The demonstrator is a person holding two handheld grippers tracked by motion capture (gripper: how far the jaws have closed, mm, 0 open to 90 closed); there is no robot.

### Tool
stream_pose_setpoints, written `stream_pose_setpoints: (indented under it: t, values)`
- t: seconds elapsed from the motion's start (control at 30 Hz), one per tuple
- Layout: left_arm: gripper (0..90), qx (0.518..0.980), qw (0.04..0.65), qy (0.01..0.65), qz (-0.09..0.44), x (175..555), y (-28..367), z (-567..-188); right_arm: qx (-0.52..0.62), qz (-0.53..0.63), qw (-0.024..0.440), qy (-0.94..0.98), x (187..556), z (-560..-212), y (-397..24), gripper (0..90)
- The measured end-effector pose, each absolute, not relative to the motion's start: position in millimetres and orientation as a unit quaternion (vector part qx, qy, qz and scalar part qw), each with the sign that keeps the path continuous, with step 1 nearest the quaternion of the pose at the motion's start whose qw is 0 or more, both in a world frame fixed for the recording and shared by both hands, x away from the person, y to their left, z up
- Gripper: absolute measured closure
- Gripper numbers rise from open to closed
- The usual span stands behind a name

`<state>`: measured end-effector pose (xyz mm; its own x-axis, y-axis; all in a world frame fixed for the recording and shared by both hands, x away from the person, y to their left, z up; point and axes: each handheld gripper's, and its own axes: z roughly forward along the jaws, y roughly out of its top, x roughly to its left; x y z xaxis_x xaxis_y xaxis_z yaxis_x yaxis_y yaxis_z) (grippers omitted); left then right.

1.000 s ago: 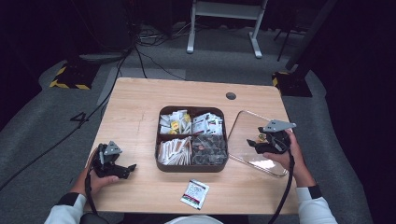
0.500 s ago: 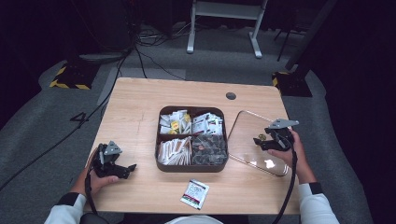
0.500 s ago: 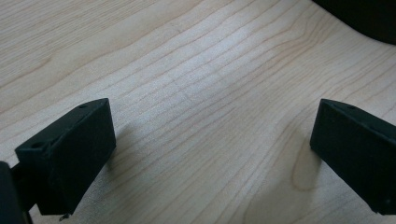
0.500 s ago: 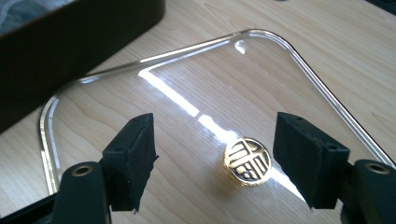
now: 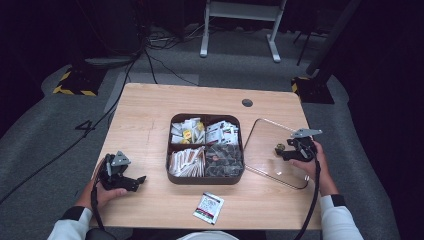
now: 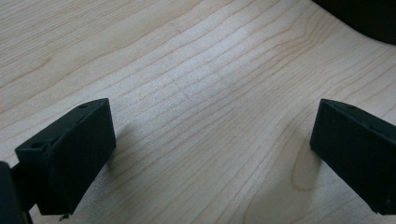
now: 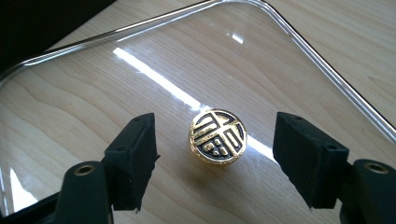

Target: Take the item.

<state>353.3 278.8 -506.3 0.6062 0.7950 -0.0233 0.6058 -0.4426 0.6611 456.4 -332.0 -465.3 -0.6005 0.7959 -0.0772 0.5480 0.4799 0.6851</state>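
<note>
Tongs in the right hand (image 7: 212, 154) hang unclenched astride the round gold-and-black knob (image 7: 217, 136) of the clear glass lid (image 7: 303, 51); centring before squeezing should prevent slipping, while the left tongs (image 6: 212, 154) rest released over the pale wooden desk (image 6: 196, 84).

Recording studio or laboratory bay rather than a home. A single pale wooden worktop (image 5: 150, 115) with a cable port (image 5: 247, 103) stands alone on grey carpet (image 5: 55, 135), ringed by darkness. Black cables (image 5: 150, 60) run loose across the floor toward dark equipment; yellow-and-black hazard-striped stand feet (image 5: 75, 82) sit at the carpet's edge, and the white metal legs of a frame (image 5: 240, 30) rise behind. The lighting falls on the worktop alone
</note>
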Motion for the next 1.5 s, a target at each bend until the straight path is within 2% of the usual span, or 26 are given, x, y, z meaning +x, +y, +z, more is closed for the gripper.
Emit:
stream_pose_setpoints:
  t: [0.8,0.87,1.0,1.13,1.5]
  values:
    - [0.4,0.836,0.321,0.419,0.147,353.3,278.8,-506.3,0.419,0.325,0.176,0.829,467.1,-489.6,-336.1,35.5]
    - [0.4,0.837,0.321,0.419,0.147,353.3,278.8,-506.2,0.421,0.329,0.173,0.828,467.6,-489.7,-336.2,37.3]
    - [0.4,0.836,0.321,0.419,0.147,353.3,278.8,-506.3,0.424,0.343,0.173,0.82,468.7,-490.6,-337.0,50.6]
    - [0.4,0.837,0.322,0.418,0.147,353.4,278.9,-506.3,0.418,0.349,0.17,0.821,469.1,-490.8,-336.5,58.3]
    - [0.4,0.838,0.321,0.416,0.149,354.1,279.0,-506.2,0.419,0.344,0.181,0.821,468.2,-489.7,-338.1,59.0]
